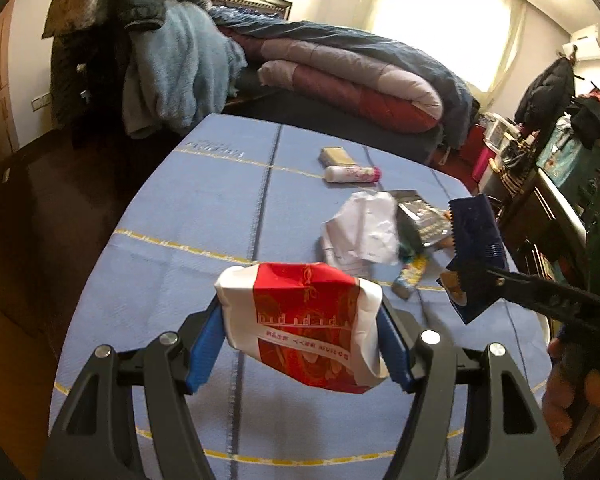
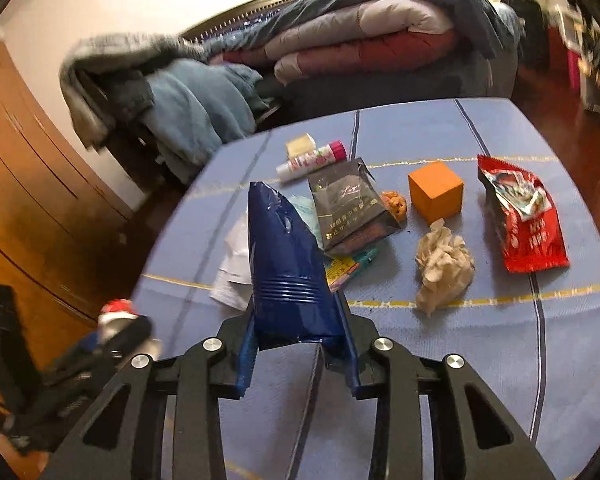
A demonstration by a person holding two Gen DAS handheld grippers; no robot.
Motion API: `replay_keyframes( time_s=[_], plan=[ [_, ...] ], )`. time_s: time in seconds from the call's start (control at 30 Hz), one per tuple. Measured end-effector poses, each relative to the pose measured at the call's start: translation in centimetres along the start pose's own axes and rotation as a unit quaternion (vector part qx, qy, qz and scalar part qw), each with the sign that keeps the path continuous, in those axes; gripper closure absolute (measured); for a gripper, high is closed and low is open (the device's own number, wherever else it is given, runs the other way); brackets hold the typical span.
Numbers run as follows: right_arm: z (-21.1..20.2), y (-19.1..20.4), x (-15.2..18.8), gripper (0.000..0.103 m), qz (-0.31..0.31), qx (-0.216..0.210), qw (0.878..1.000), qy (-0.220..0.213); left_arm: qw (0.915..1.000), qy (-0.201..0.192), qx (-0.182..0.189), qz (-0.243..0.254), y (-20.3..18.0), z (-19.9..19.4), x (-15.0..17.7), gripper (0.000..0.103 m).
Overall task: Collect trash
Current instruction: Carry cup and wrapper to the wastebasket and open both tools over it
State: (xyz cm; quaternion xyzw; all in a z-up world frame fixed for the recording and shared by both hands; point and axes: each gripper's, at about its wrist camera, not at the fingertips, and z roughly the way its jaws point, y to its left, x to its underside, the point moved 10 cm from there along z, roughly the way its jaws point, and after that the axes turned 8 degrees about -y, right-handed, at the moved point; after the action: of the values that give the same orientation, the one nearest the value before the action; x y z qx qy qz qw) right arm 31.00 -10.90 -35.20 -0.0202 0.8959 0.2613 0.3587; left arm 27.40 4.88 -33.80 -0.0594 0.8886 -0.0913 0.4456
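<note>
My left gripper (image 1: 300, 332) is shut on a red and white packet (image 1: 300, 320) and holds it above the blue table cloth (image 1: 204, 216). My right gripper (image 2: 300, 336) is shut on a dark blue wrapper (image 2: 284, 256), which also shows at the right of the left wrist view (image 1: 474, 240). On the cloth lie a crumpled white paper (image 1: 364, 228), a dark grey pouch (image 2: 348, 208), a crumpled beige tissue (image 2: 442, 268) and a red snack bag (image 2: 524, 216). A small colourful wrapper (image 2: 348, 266) lies under the pouch.
An orange cube (image 2: 436, 194), a small orange figure (image 2: 396, 202), a white and pink tube (image 2: 312, 160) and a small yellow pad (image 2: 300, 145) sit on the cloth. A bed with folded quilts (image 1: 360, 76) stands behind; a wooden wardrobe (image 2: 28, 184) is at the left.
</note>
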Motion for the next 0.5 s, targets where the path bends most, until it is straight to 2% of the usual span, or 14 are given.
replay_keyframes(
  time_s=[0.1,0.23,0.5],
  plan=[
    [-1.9,-0.5,-0.2,0.069,0.022,-0.020,1.000,-0.008,0.9999,-0.006,0.012,0.011,-1.6,-0.3,-0.3,0.035],
    [-4.7,-1.8,-0.2,0.069,0.019,-0.008,0.999,-0.027,0.9987,-0.011,0.038,0.032,-4.7,-0.3,-0.7,0.035],
    [-10.9,-7.5,-1.1,0.070,0.011,0.075,0.993,-0.091,0.9894,-0.022,0.108,0.094,-14.2,-0.1,-1.3,0.035]
  ],
)
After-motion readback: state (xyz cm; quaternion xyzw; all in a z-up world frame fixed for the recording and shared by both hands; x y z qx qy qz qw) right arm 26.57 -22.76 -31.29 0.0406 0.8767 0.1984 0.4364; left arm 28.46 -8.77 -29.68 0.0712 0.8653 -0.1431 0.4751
